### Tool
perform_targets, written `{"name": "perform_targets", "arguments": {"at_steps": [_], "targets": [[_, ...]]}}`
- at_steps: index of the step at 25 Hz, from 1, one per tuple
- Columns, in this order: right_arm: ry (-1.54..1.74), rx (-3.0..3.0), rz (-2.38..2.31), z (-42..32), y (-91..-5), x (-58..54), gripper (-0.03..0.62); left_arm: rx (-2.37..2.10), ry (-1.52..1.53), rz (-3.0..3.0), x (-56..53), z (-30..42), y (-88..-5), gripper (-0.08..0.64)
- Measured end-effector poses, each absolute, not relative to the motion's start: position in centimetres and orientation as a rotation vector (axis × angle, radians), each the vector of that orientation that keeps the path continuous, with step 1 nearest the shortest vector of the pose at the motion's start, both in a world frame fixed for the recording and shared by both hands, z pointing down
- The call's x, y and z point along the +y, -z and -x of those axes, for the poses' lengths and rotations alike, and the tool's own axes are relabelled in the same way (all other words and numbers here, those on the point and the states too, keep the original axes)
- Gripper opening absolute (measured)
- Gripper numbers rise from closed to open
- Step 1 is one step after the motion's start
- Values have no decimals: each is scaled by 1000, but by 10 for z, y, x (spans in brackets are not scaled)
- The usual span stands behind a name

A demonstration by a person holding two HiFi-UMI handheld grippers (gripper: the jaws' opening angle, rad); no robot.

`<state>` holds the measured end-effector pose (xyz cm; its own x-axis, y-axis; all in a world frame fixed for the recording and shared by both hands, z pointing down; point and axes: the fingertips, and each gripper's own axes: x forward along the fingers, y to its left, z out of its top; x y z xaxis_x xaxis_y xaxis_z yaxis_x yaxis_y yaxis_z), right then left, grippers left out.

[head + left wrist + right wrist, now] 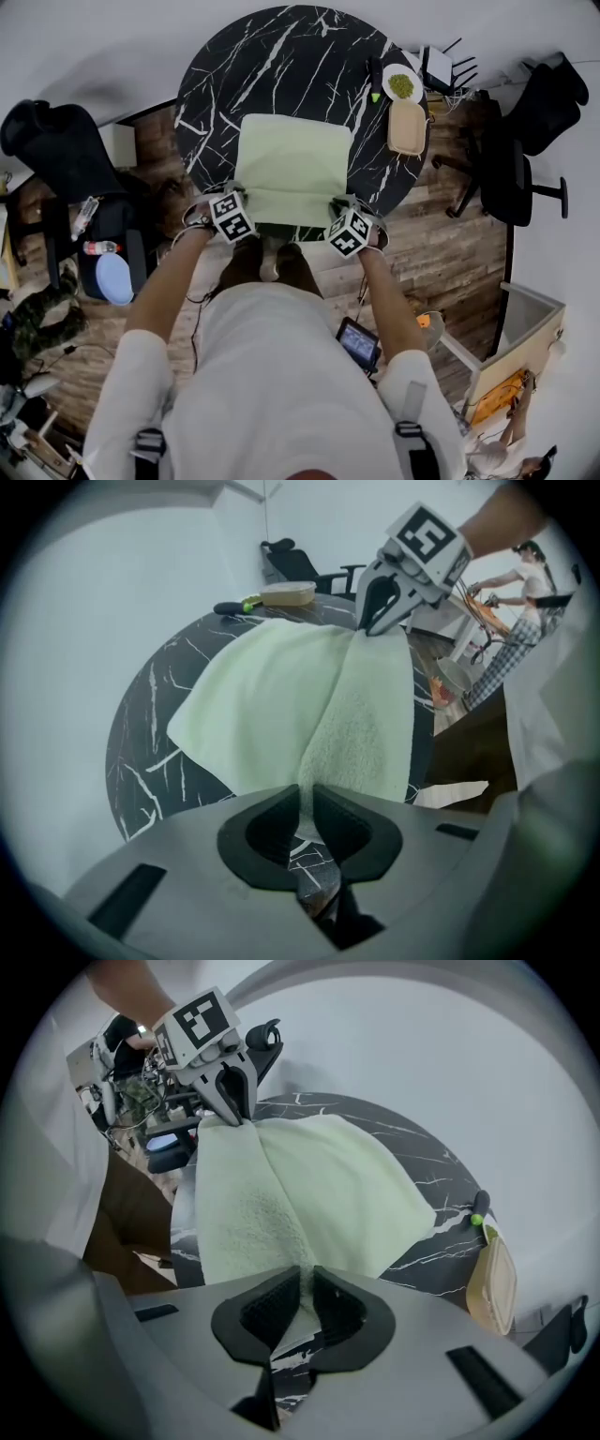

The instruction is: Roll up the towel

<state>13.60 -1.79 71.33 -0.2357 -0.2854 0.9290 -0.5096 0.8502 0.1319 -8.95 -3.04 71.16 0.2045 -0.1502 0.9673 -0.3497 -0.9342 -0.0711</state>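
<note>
Clamped on the pale green towel [292, 169] at both ends of its near edge: left gripper [307, 794] and right gripper [307, 1279] each pinching a corner between the pads, edge held up between them. Rest of it spread on the round black marble table [309, 56], stretching straight away from the body. Best rolled forward about the gripper-to-gripper line; neither hand nearer, so probably equal travel both sides.
</note>
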Motion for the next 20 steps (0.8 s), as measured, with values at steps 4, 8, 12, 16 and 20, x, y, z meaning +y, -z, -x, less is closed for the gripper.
{"name": "perform_targets", "arguments": {"at_steps": [4, 8, 12, 16, 20], "targets": [[-195, -1857, -756, -155, -690, -31, 95, -643, -1701, -2386, -42, 98, -686, 78], [-105, -1893, -809, -161, -663, -21, 58, -751, -1564, -2404, -30, 106, -661, 106], [22, -1943, -577, -131, -666, 31, 57, -563, -1621, -2459, 22, 92, -667, 144], [43, -1929, -455, -113, -689, 59, 68, -455, -1739, -2450, 50, 88, -695, 142], [15, -1890, -437, -116, -707, 60, 81, -420, -1799, -2419, 48, 86, -711, 141]]}}
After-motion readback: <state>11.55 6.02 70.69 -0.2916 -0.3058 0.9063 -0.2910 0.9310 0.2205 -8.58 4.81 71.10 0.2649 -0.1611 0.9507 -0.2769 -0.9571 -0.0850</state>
